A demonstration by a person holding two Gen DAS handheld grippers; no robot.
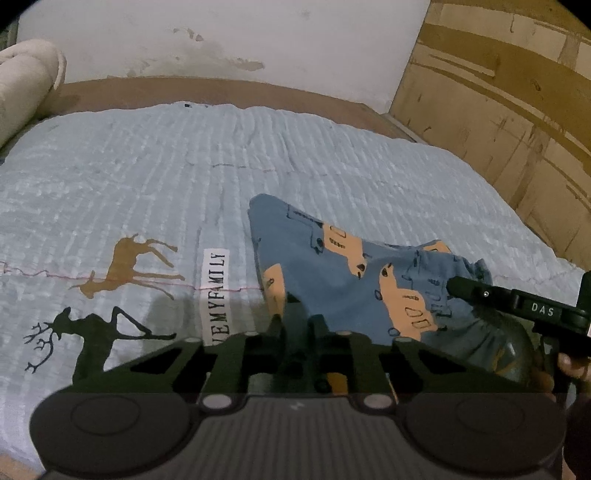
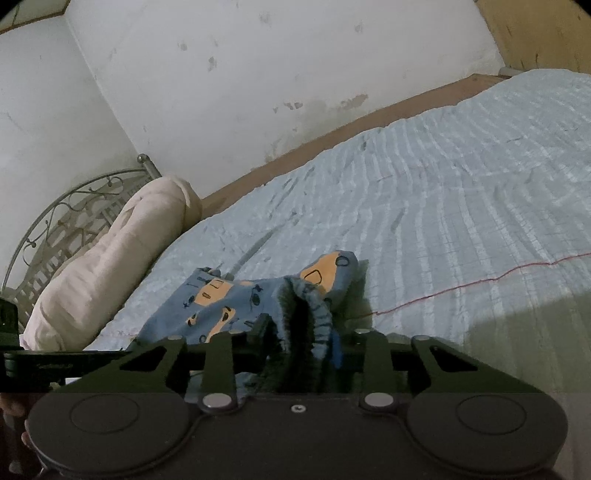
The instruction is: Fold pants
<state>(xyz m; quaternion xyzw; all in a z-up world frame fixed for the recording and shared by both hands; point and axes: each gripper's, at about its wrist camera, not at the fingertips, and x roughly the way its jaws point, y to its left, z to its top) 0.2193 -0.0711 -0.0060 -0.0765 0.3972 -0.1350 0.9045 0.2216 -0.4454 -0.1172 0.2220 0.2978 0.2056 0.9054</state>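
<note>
The bed [image 1: 147, 177], covered by a pale blue ribbed quilt [image 2: 461, 192], stands against a stained white wall [image 1: 240, 33]. The pants [image 1: 351, 273], blue with orange car prints, lie bunched on the quilt near you. Your left hand-held gripper [image 1: 297, 321] is clenched on one edge of the fabric; your right hand-held gripper [image 2: 295, 328] grips the gathered waistband. Risk: a thin pinch may slip when you lift, and uneven tension would skew the fold. The two tools sit close together and may collide. A rolled cream blanket [image 2: 110, 258] lies well apart, beside the metal headboard [image 2: 55, 221]; a wooden panel [image 1: 517, 110] bounds the far side.
</note>
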